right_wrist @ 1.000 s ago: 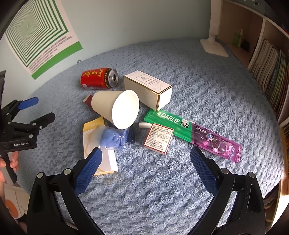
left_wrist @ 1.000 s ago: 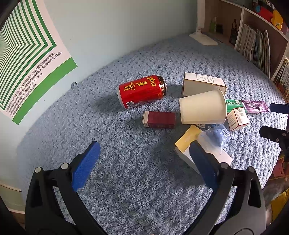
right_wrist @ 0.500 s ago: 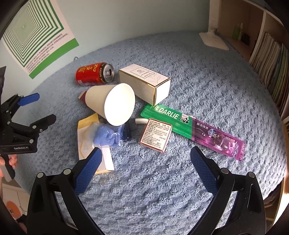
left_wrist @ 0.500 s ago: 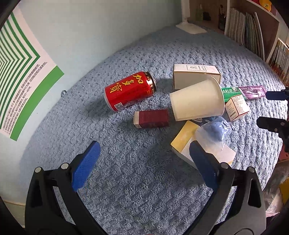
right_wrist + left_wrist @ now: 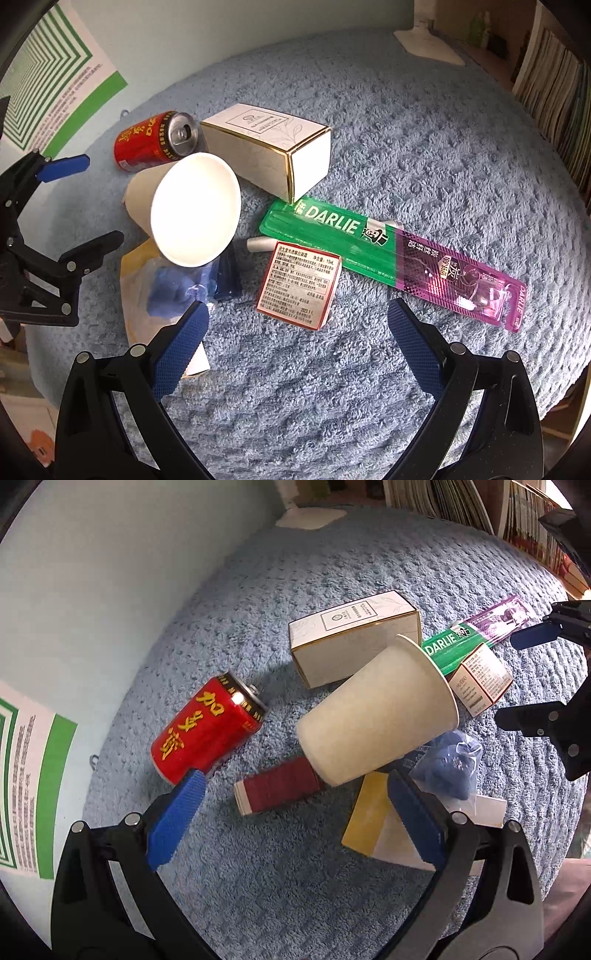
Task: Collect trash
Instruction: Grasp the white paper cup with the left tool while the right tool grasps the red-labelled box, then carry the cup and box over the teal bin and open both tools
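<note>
Two grippers, jaws wide and empty. Left gripper (image 5: 291, 808) now much lower and closer than a second ago, nearly straddling the red box (image 5: 277, 790) under the paper cup (image 5: 376, 716) on the blue-toweled counter (image 5: 295, 886). Likely first pickup; right gripper (image 5: 295, 339) hovering near the small carton (image 5: 299, 284).

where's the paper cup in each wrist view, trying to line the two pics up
Left wrist: the paper cup lies on its side right of centre, base toward the camera.
Right wrist: the same cup sits left of centre, open mouth facing the camera.
Shared landmark: the red can, lying just beside the cup in both.
</note>
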A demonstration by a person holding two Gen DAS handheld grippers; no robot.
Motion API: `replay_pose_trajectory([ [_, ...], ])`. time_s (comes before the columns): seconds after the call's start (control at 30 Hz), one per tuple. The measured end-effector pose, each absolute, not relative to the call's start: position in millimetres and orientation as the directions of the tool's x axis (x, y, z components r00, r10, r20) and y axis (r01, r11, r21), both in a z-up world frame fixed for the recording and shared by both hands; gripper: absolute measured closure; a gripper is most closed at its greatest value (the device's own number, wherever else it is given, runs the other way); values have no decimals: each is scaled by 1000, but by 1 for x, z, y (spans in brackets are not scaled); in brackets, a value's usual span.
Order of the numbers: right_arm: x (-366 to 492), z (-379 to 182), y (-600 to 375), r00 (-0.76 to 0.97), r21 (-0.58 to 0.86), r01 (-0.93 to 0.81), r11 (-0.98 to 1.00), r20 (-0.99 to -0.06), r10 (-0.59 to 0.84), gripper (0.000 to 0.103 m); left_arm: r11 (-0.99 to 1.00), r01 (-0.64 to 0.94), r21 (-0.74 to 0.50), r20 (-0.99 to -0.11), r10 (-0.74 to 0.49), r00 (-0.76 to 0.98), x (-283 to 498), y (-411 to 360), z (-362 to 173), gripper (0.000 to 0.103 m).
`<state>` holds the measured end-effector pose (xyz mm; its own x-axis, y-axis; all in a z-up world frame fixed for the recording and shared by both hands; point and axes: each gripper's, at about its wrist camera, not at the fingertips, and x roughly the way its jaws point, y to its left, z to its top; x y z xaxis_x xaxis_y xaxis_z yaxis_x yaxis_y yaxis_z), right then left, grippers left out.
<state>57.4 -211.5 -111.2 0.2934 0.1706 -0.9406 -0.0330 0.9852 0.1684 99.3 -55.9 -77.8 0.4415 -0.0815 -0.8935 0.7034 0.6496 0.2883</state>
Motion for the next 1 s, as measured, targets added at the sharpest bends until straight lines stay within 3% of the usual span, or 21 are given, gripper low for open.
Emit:
replay_pose_trajectory([
  [0.07, 62, -117, -213, 283, 173, -22, 985, -944, 172, 10, 617, 735, 279, -900, -98, 424, 105, -64, -83, 7],
  [0.17, 70, -129, -216, 253, 187, -5, 982, -950, 183, 29, 555, 797, 237, -917, -143, 372, 108, -77, -92, 7],
  [0.27, 72, -136, -220, 245, 189, 11, 982, -952, 181, 33, 488, 841, 235, -925, -155, 348, 110, -90, -103, 7],
  [0.33, 71, -138, -225, 242, 211, 20, 977, -949, 200, 47, 462, 852, 247, -922, -159, 354, 110, -97, -108, 7],
  [0.37, 70, -137, -229, 248, 228, 26, 973, -945, 215, 51, 454, 855, 249, -919, -167, 356, 111, -99, -110, 11],
  [0.4, 67, -136, -234, 252, 248, 33, 968, -940, 232, 56, 445, 861, 246, -918, -179, 354, 111, -101, -110, 27],
  [0.43, 65, -134, -237, 254, 266, 41, 963, -935, 248, 60, 437, 865, 246, -916, -185, 355, 111, -103, -109, 29],
  [0.5, 61, -130, -243, 266, 269, 52, 962, -932, 247, 60, 431, 871, 234, -917, -201, 345, 112, -105, -106, 40],
  [0.57, 55, -124, -250, 281, 298, 60, 953, -921, 270, 60, 444, 867, 227, -915, -208, 346, 111, -102, -101, 42],
  [1.0, -18, -85, -288, 351, 305, 100, 947, -901, 254, 60, 487, 844, 224, -876, -278, 393, 68, -93, -55, 43],
])
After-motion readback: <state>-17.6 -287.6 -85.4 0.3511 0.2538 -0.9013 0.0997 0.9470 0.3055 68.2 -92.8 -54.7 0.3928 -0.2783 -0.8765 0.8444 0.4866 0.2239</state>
